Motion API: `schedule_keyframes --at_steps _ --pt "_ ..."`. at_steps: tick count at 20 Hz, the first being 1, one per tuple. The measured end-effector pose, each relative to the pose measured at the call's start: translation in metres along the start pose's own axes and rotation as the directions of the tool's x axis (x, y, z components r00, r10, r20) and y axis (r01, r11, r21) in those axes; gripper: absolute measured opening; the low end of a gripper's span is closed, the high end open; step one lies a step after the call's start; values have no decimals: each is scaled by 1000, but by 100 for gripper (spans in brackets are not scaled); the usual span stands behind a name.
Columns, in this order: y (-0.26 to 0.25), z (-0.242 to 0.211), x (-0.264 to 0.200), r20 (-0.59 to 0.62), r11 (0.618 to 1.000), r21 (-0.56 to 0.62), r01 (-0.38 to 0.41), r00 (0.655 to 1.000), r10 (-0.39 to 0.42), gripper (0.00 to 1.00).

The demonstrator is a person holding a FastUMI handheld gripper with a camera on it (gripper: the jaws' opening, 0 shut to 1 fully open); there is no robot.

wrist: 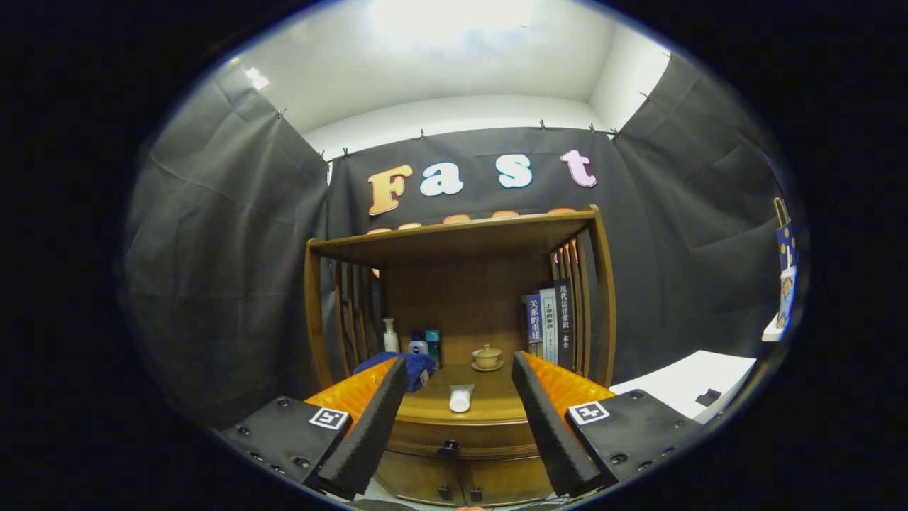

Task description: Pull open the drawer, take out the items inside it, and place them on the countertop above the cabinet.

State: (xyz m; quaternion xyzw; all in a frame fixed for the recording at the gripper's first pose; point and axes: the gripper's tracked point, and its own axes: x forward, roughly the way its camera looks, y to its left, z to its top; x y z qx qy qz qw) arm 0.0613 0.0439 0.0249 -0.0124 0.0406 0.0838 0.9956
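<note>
Gripper (454, 419) wide open, holding nothing, two fingers (369, 426) spread far apart and pointing at a brown wooden cabinet (461, 482). Between the fingers, the curved wooden drawer (461, 434) with a small dark knob (448, 448), shut. Just above the drawer, the smooth brown countertop (489, 404). On the countertop, between the fingers, a small white tube (460, 398) lying down with its end facing this way. Farther back, a little tan teapot with a lid (487, 357) on a saucer. Off to the left near the back, a blue cloth (415, 365), partly hidden behind the left finger. Behind the cloth, a white pump bottle (390, 336), a blue jar (418, 345) and a teal bottle (433, 346), all standing up close together. At the right side, a row of books (550, 323) standing up against the wooden slats. Over it all, a flat wooden top shelf (454, 238). Beside the cabinet on the right, a white table (691, 383). Things inside the drawer hidden, cannot tell what.
</note>
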Motion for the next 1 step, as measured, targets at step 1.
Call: schedule_keyframes --at_steps 1 --pt "0 -3 1 -7 1000 6 -3 1000 3 97"
